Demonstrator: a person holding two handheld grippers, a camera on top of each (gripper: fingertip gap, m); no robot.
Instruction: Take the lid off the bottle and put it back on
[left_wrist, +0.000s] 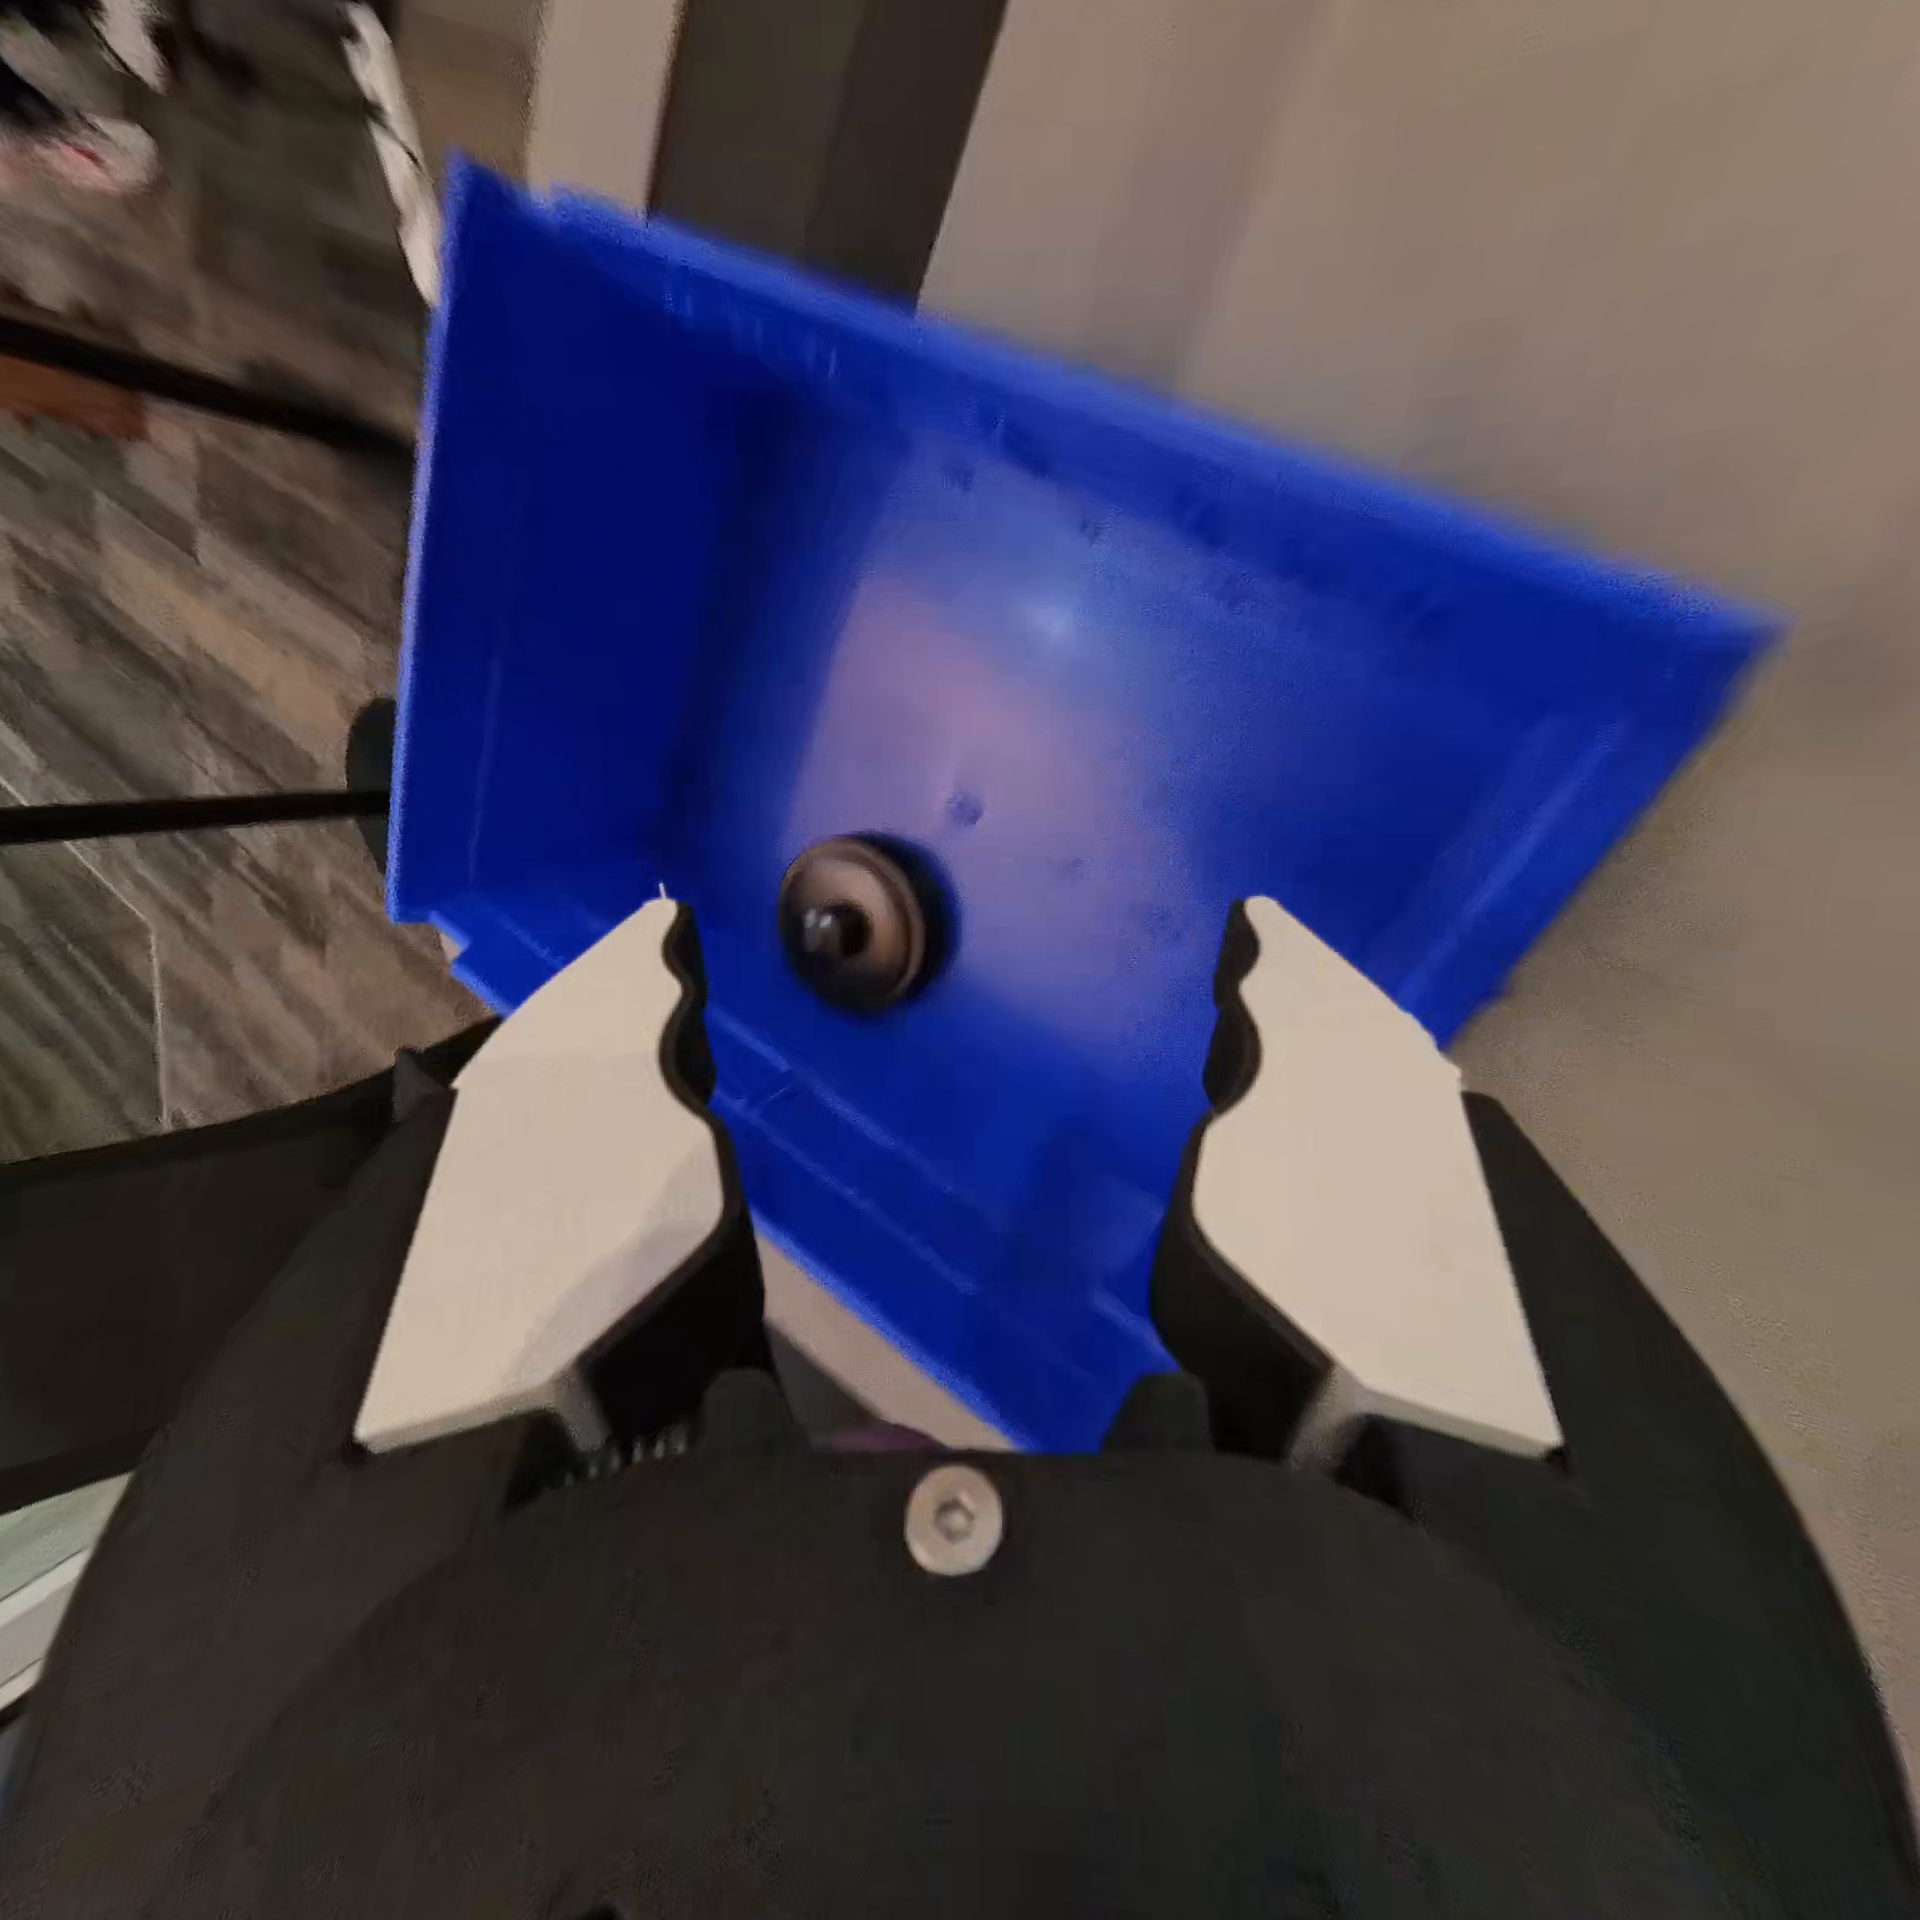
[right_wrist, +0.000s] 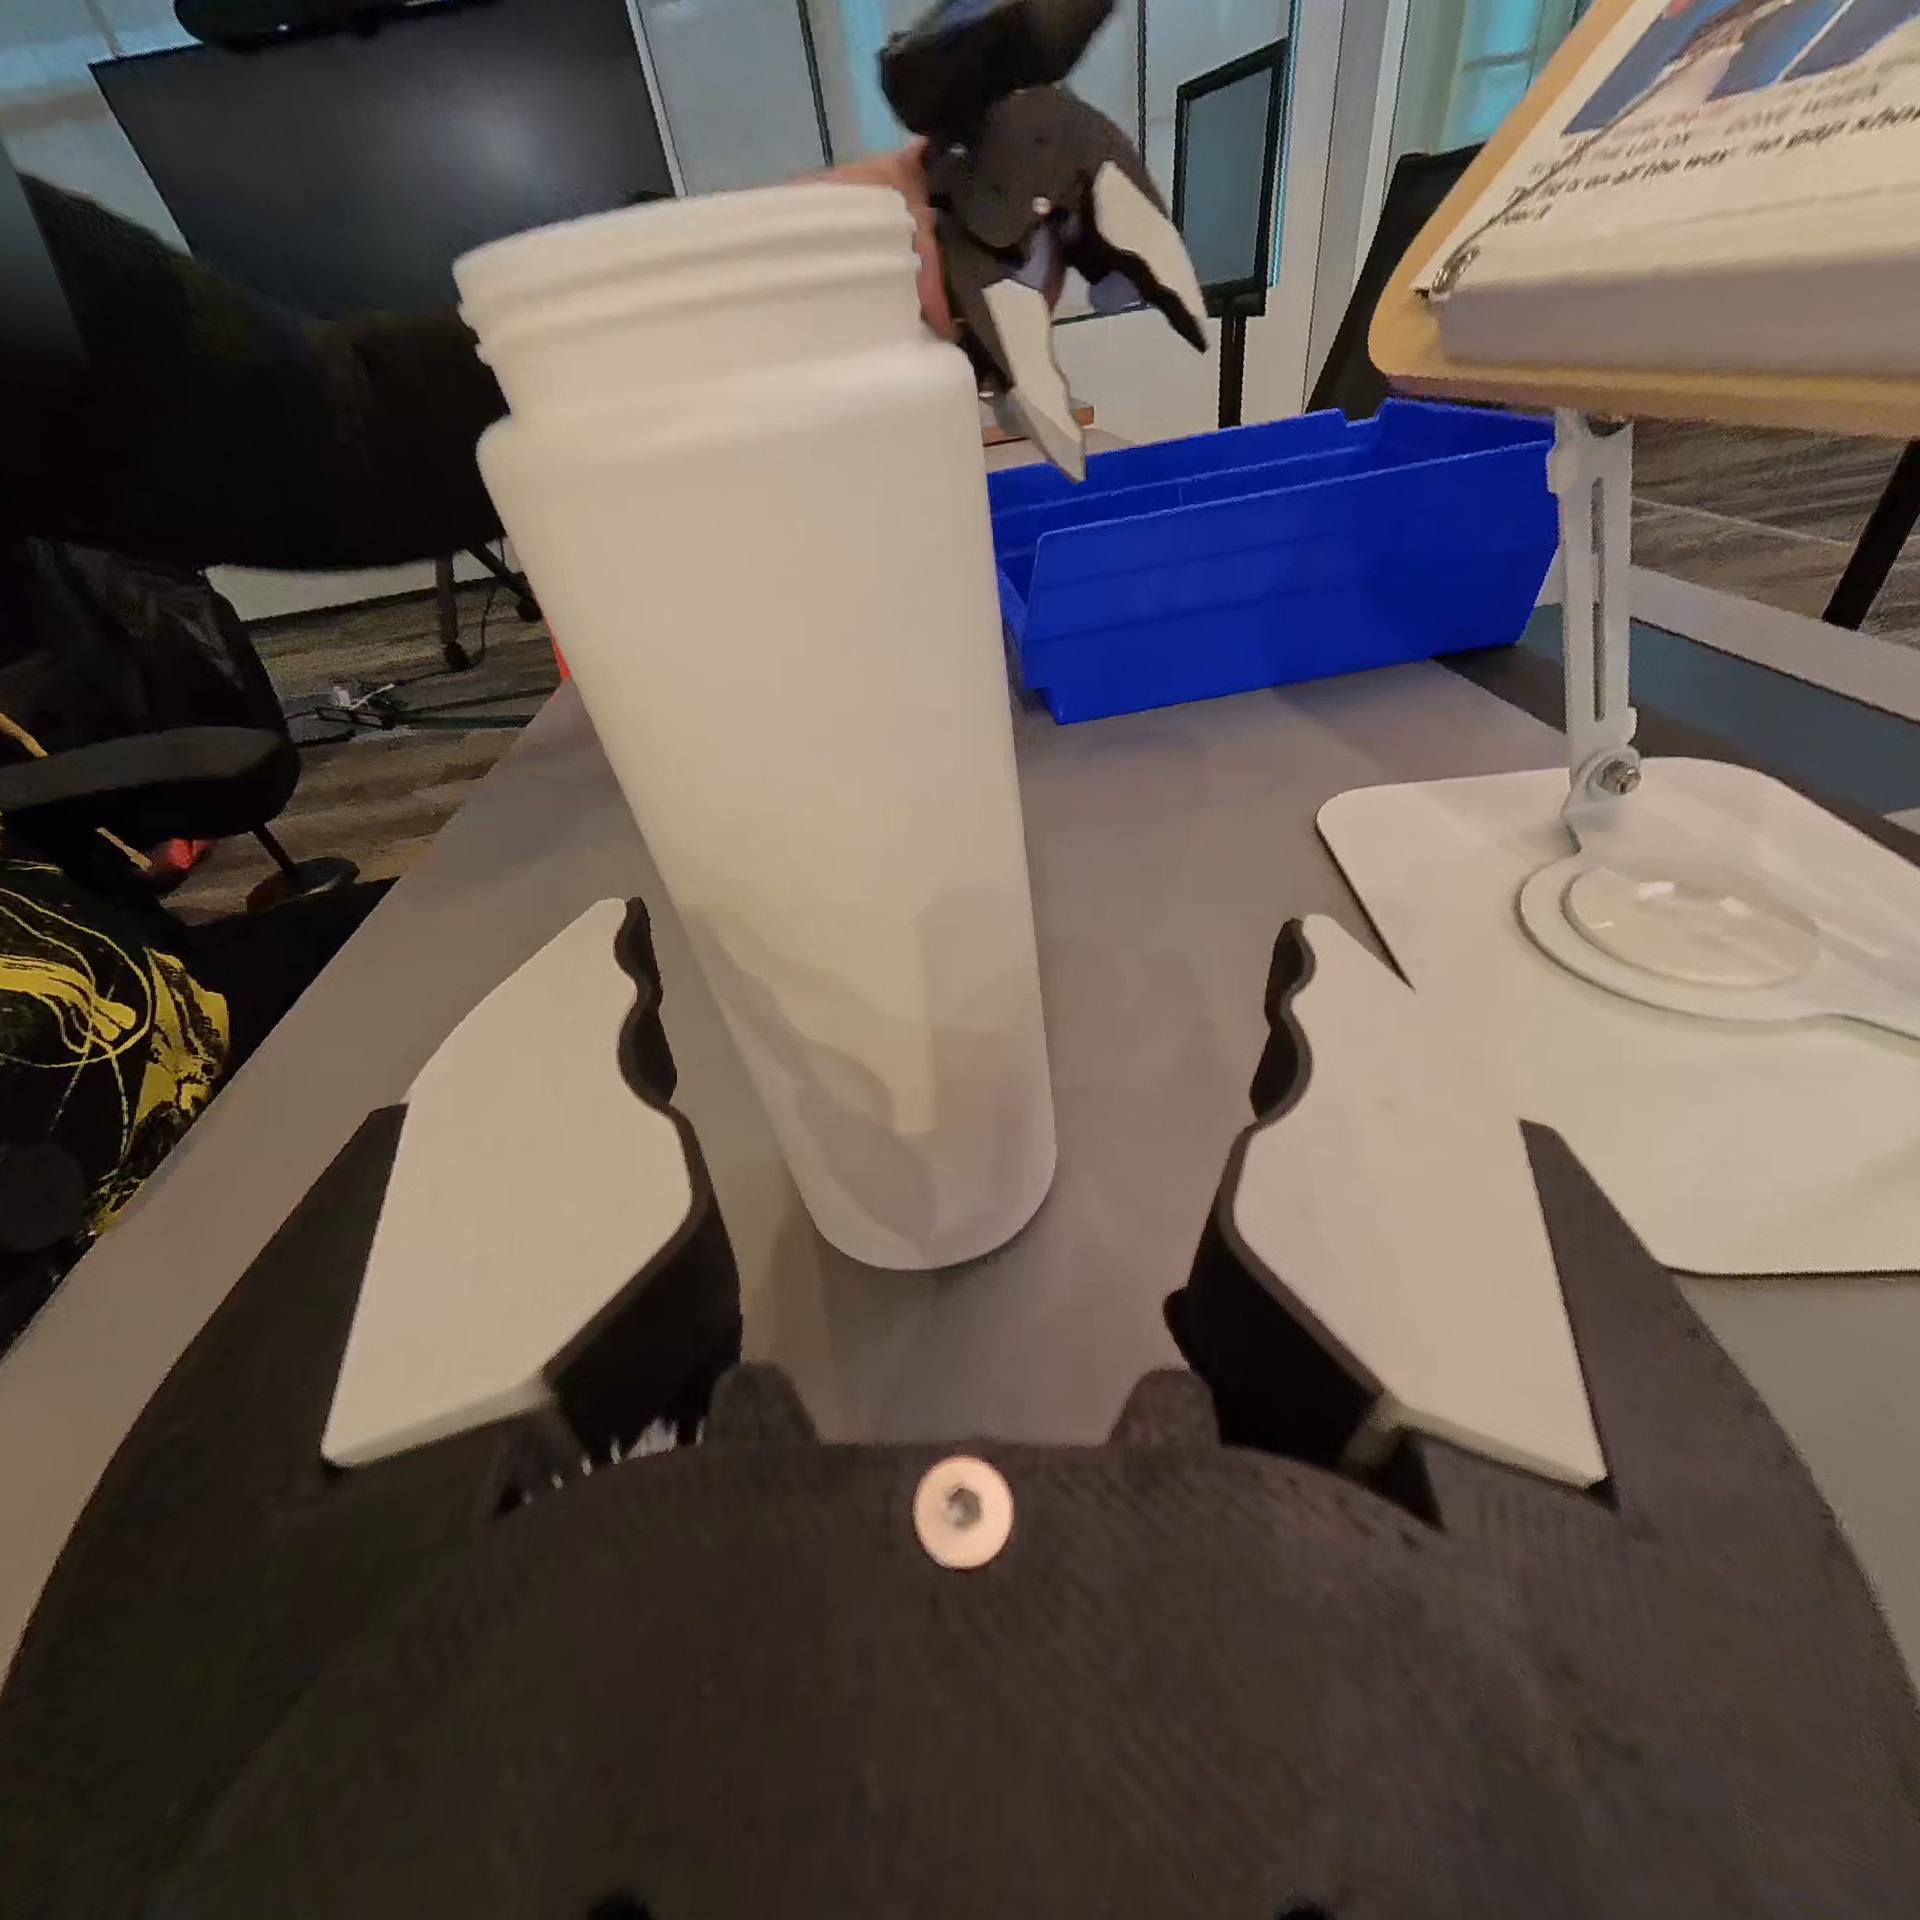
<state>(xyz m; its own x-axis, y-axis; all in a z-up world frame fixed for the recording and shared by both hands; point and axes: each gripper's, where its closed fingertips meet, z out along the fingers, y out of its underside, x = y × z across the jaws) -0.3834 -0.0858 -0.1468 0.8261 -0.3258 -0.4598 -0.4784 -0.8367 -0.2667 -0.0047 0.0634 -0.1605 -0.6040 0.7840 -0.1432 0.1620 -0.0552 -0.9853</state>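
1. The tall white plastic bottle (right_wrist: 769, 727) stands on its base on the grey table (right_wrist: 1143, 831), left of centre in the right wrist view, its long axis vertical and its open mouth pointing up. In this wide-angle view it appears to lean slightly left.
2. It is a plain matte cylinder with a short rounded shoulder and a wide neck ringed with bare screw threads; no cap sits on it.
3. The right tool (right_wrist: 961, 966) is released, its grey fingers with wavy black pads spread to either side of the bottle's lower body without touching it.
4. Behind and right of the bottle's neck the left tool (right_wrist: 1132, 384) hangs in the air above the blue plastic bin (right_wrist: 1278, 603), fingers parted and pointing down, holding nothing.
5. In the left wrist view, blurred by motion, the left tool (left_wrist: 956, 925) looks down into the same blue plastic bin (left_wrist: 1299, 727), where a small round dark lid (left_wrist: 857, 923) lies on the floor of the bin between the two fingertips as seen.
6. Farthest right on the table stands a white metal stand (right_wrist: 1590, 727) with a flat base, carrying a tilted wooden board (right_wrist: 1662, 260) with a printed sheet.
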